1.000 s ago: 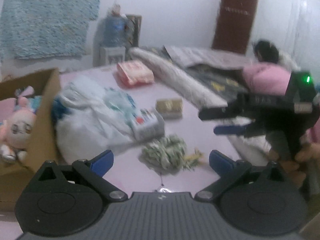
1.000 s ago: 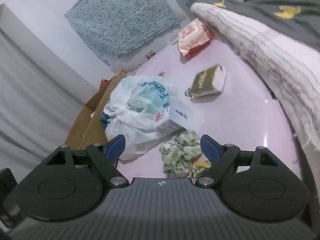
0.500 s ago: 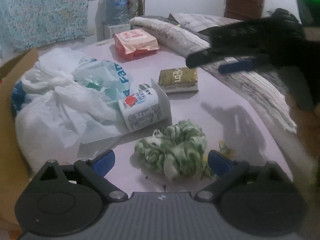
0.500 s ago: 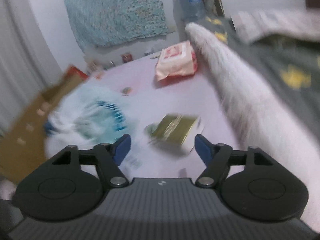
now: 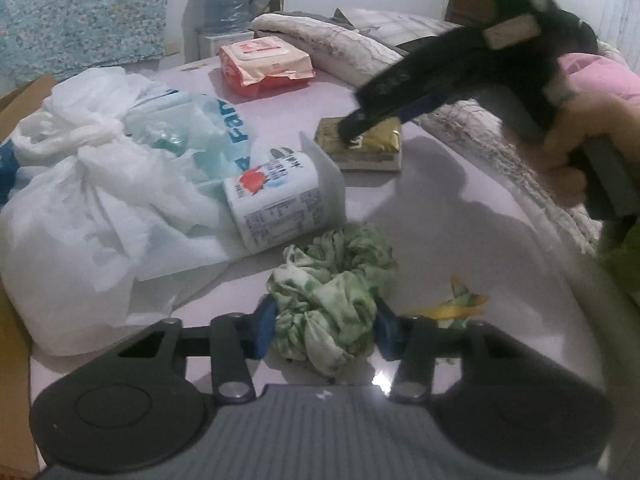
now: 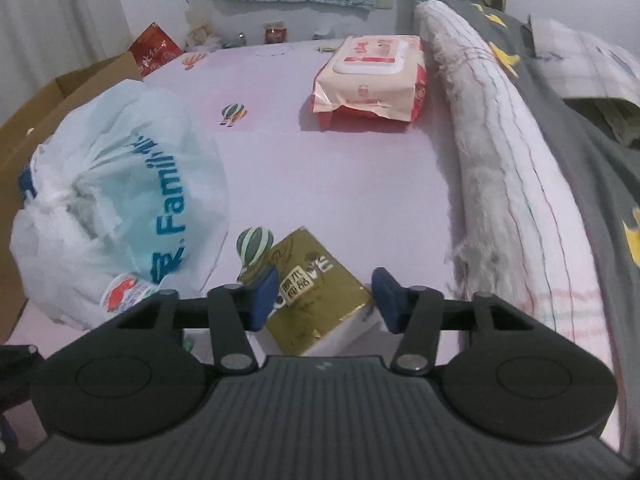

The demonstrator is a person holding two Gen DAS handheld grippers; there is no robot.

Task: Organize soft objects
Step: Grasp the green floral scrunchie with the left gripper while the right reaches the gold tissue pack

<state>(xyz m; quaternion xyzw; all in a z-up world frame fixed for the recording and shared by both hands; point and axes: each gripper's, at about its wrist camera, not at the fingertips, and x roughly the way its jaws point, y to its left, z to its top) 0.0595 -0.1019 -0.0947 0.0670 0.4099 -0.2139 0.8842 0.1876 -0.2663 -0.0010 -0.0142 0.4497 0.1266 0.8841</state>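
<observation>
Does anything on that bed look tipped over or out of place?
Yes. A white carton lies on its side against the tied plastic bag, and a small yellow-green scrap sits loose on the pink sheet.

The right gripper (image 6: 325,299) points down at a gold tissue pack (image 6: 316,300) on the pink sheet (image 6: 320,168); its jaws are closing, with the pack between them. A white plastic bag (image 6: 120,200) lies left, a wipes pack (image 6: 370,78) beyond.
</observation>
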